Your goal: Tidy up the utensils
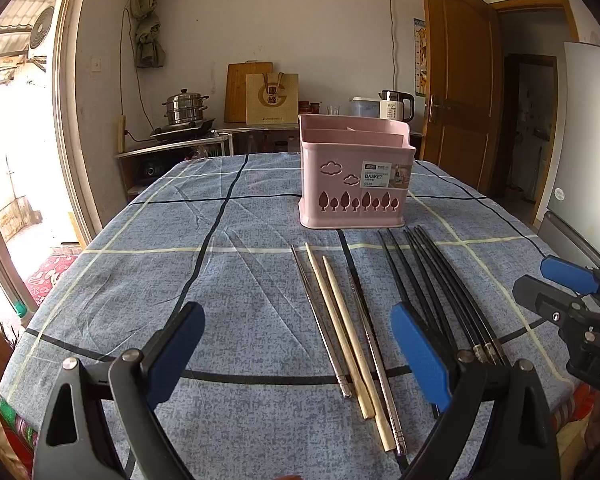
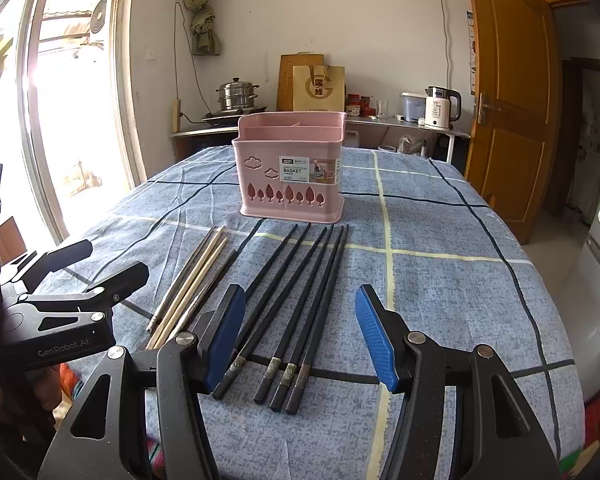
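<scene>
Black chopsticks [image 2: 296, 304] lie fanned on the worktop [image 2: 440, 280], tips toward 12 o'clock, butt ends with metal bands at 6 o'clock, just below the pink basket [image 2: 292, 184]. Four butt ends visible in the right wrist view; the left wrist view shows more black shafts, exact count unclear. At their 9 o'clock: two wooden chopsticks [image 1: 346, 336] flanked by two metal chopsticks [image 1: 320, 320], all parallel, touching or nearly so. Nothing visible in the basket's compartments from either view.

Right tongs [image 2: 300, 340]: spread wide, hovering over the butt ends of the black set, gripping nothing. The left blue pad [image 2: 224, 336] overlaps the outermost black stick in view; contact can't be confirmed.

Left tongs [image 1: 296, 352]: spread wide, holding nothing, straddling the wood/metal set from above.

Worktop has a blue checked cloth. Background at 12 o'clock: steamer pot [image 1: 185, 108], kettle [image 2: 440, 110], cutting board [image 1: 236, 92], paper bag [image 2: 318, 88]. Wooden door [image 2: 508, 92] at 2 o'clock.
</scene>
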The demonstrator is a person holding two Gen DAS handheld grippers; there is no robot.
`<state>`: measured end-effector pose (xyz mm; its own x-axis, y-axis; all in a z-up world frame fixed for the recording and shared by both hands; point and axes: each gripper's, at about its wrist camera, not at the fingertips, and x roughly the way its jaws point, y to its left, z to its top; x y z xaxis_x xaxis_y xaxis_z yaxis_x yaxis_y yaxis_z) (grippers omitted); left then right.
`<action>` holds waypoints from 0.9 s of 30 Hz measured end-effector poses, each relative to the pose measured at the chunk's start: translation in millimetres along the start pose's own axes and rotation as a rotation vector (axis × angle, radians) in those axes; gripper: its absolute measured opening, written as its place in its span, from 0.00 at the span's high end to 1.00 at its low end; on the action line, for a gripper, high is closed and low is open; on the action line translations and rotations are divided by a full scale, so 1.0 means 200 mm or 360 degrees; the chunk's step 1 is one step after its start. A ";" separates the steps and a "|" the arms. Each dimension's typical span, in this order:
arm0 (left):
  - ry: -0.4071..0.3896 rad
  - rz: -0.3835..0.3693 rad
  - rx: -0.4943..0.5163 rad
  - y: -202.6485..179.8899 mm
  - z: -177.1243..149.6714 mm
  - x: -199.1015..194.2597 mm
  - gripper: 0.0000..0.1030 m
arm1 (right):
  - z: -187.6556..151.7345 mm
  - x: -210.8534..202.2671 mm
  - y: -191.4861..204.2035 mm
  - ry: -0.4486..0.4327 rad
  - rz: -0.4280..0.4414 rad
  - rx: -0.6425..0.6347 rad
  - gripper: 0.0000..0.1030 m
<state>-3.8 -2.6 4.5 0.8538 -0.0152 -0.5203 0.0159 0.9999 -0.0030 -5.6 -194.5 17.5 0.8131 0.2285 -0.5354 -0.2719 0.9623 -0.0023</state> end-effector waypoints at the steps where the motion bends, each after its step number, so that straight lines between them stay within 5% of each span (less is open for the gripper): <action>1: -0.0001 -0.0001 -0.0001 0.00 0.00 0.00 0.07 | 0.00 0.00 0.00 0.0000 -0.0001 -0.0001 0.44; 27: -0.0003 -0.0014 -0.0008 0.00 -0.01 -0.01 0.07 | 0.00 0.00 0.00 0.0004 0.0002 0.0002 0.44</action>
<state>-5.8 -3.6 4.2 0.8545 -0.0238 -0.5188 0.0206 0.9997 -0.0120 -6.5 -194.9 17.7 0.8116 0.2296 -0.5372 -0.2726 0.9621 -0.0006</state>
